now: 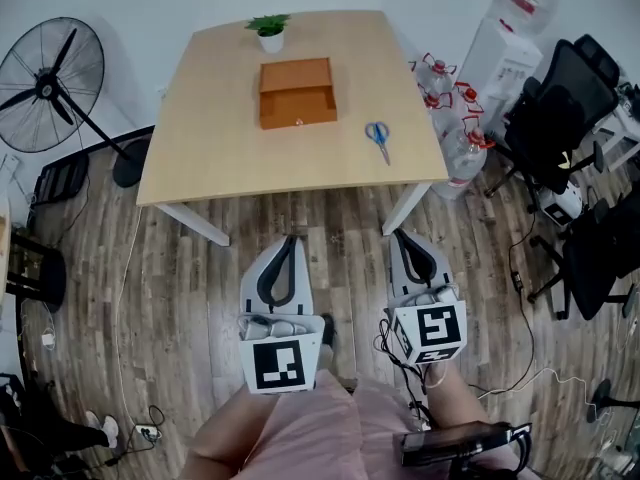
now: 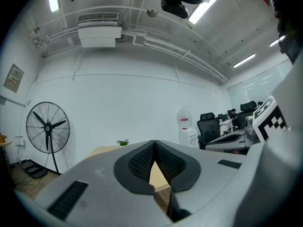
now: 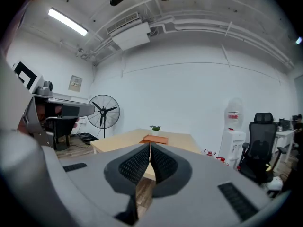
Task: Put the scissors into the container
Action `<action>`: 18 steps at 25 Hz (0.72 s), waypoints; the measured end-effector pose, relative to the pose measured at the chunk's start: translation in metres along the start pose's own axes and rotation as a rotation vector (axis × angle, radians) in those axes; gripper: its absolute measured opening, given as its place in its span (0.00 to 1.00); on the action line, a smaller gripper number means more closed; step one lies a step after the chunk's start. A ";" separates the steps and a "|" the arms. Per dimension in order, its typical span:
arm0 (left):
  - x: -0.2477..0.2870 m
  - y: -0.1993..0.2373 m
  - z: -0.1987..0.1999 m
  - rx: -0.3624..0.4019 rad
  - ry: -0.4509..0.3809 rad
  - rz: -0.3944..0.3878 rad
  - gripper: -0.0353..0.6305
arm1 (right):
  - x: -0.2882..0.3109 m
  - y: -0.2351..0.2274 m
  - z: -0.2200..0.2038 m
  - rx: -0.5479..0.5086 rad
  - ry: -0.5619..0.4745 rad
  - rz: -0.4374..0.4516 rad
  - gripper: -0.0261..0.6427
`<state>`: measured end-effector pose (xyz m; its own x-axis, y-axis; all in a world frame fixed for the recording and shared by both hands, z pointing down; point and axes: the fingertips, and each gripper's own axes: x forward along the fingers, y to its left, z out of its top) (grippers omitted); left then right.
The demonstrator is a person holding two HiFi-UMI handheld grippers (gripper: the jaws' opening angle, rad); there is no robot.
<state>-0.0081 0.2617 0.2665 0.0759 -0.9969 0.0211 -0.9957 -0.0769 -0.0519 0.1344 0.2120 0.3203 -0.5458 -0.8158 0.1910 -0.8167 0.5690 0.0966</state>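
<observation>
We log a light wooden worktop [image 1: 200,138] ahead, standing on a wood-plank floor [image 1: 180,298]. A black pedestal fan [image 1: 45,83] stands to its left. To its right are black office chairs [image 1: 560,98] and a white water dispenser [image 1: 505,53]; the red label on its bottle is too small to read. A wall notice [image 2: 14,78] in the left gripper view is likewise illegible.

The left claw [image 1: 290,240] and right claw [image 1: 398,236] are held low over the floor, short of the worktop's near edge. Each cube carries a black-and-white square marker. In both gripper views the tips are pressed together, pinching nothing.

On the worktop, the orange container [image 1: 297,93], open-topped, sits near the middle toward the far side. A small potted plant [image 1: 269,30] stands at the far edge behind it. The scissors [image 1: 378,138] — blue handles — lie flat to the right of the container, well apart from it, near the right edge.
</observation>
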 end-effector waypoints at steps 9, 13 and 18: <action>0.082 0.044 0.028 0.023 -0.064 -0.035 0.06 | 0.080 -0.031 0.051 -0.019 -0.069 -0.074 0.05; 0.107 0.048 0.023 0.022 -0.044 -0.050 0.06 | 0.101 -0.042 0.054 -0.019 -0.065 -0.089 0.05; 0.145 0.044 0.010 0.028 -0.011 -0.076 0.06 | 0.130 -0.064 0.041 0.000 -0.034 -0.100 0.05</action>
<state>-0.0402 0.1135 0.2576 0.1521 -0.9883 0.0146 -0.9851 -0.1528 -0.0785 0.1077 0.0657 0.2988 -0.4680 -0.8713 0.1476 -0.8672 0.4849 0.1131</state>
